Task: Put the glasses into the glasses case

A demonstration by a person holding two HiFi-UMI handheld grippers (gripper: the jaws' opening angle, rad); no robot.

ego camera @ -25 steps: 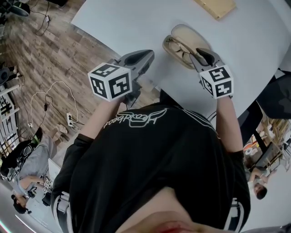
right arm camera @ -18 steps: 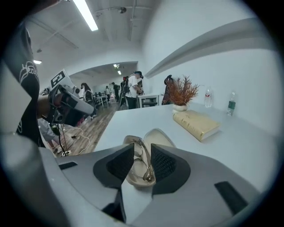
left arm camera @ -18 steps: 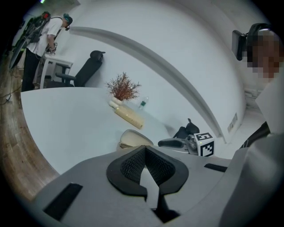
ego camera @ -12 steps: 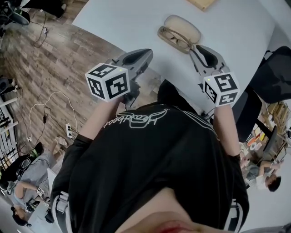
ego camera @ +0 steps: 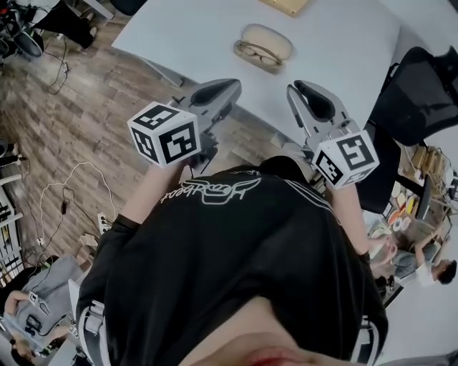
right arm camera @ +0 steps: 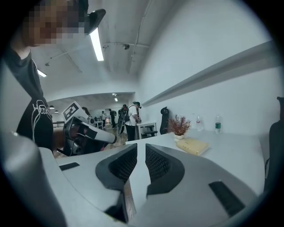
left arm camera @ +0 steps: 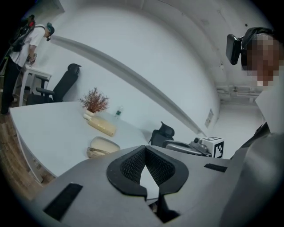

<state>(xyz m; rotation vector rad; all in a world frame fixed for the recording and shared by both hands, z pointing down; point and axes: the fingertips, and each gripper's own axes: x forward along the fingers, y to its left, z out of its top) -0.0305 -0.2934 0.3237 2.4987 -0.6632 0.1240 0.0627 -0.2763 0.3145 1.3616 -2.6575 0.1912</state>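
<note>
A beige oval glasses case (ego camera: 270, 38) lies on the white table (ego camera: 336, 50) near its front edge. The thin-framed glasses (ego camera: 256, 53) rest along the case's near side; whether they lie inside it is unclear. The case (left arm camera: 105, 144) and glasses (left arm camera: 94, 153) also show in the left gripper view. My left gripper (ego camera: 236, 83) hovers off the table edge, shut and empty, its tips touching (left arm camera: 144, 148). My right gripper (ego camera: 292, 87) is also short of the table. A narrow gap shows between its pads, and it holds nothing (right arm camera: 141, 146).
A flat tan block (ego camera: 285, 6) lies at the table's far side, beside a vase of dried twigs (left arm camera: 94, 103) and a bottle (left arm camera: 119, 111). A black office chair (ego camera: 418, 100) stands right of the table. Cables lie on the wood floor (ego camera: 64, 164). People stand in the background.
Both grippers have drawn back from the table. The right gripper, which was at the glasses a second ago, has left them by the case. The case now looks farther off.
</note>
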